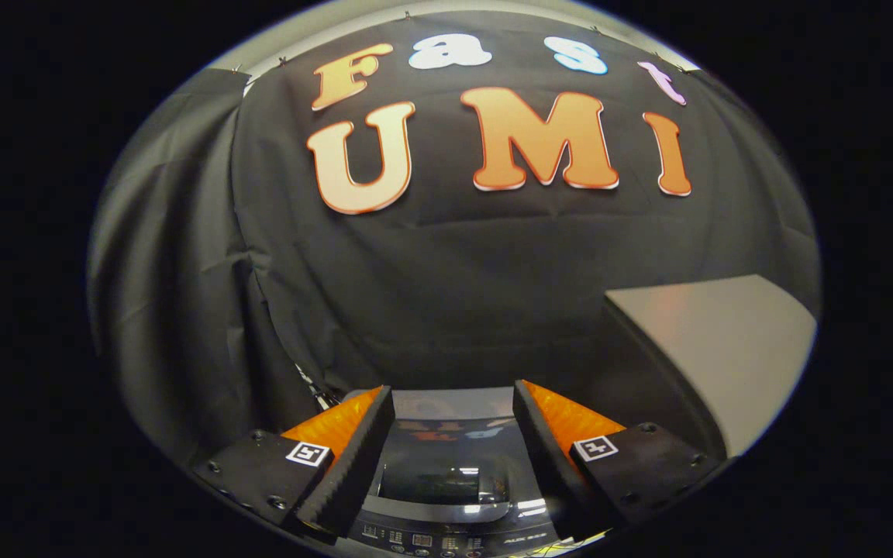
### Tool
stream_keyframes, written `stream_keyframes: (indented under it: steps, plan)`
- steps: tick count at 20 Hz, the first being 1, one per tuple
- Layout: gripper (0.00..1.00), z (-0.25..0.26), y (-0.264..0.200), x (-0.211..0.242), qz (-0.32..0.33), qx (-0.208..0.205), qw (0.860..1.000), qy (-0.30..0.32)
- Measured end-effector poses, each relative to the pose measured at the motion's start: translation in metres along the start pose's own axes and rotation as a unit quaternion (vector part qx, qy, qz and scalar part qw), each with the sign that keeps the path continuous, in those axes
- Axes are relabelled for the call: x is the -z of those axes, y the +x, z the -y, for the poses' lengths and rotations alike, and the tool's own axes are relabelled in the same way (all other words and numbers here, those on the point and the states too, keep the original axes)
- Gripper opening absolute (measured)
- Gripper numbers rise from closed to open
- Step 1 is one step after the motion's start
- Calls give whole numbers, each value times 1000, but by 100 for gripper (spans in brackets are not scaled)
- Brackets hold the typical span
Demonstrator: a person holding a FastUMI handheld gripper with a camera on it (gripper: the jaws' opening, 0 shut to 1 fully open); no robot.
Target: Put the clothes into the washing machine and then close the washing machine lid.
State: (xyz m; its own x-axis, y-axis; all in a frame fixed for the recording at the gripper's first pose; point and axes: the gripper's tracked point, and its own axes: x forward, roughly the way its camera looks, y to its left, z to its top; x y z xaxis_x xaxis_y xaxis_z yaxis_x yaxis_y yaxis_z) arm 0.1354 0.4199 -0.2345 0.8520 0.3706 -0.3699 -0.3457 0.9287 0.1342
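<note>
Glossy washing machine lid (pixel 450 457) reflects light; ribbed claw (pixel 453 403) pads gape; matt cloth wall (pixel 446 294).

The gripper (pixel 453 418) is spread wide with nothing between its fingers. Below that gap lies the washing machine (pixel 450 496), its glossy lid (pixel 446 465) down. Beyond hangs the cloth wall (pixel 454 294); a pale worktop (pixel 718 349) juts in on the right.
</note>
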Motion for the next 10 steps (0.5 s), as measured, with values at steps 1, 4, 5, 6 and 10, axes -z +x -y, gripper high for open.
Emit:
stream_keyframes:
  steps: [1,4,5,6,10]
  plan:
    - [98,7,-13,-12,8,-1,1000,-4]
    - [98,36,-60,-53,46,8,999,-17]
    - [98,45,-76,-67,63,10,998,-21]
    - [98,55,-92,-77,74,12,997,-26]
    - [98,102,-160,-106,107,23,994,-28]
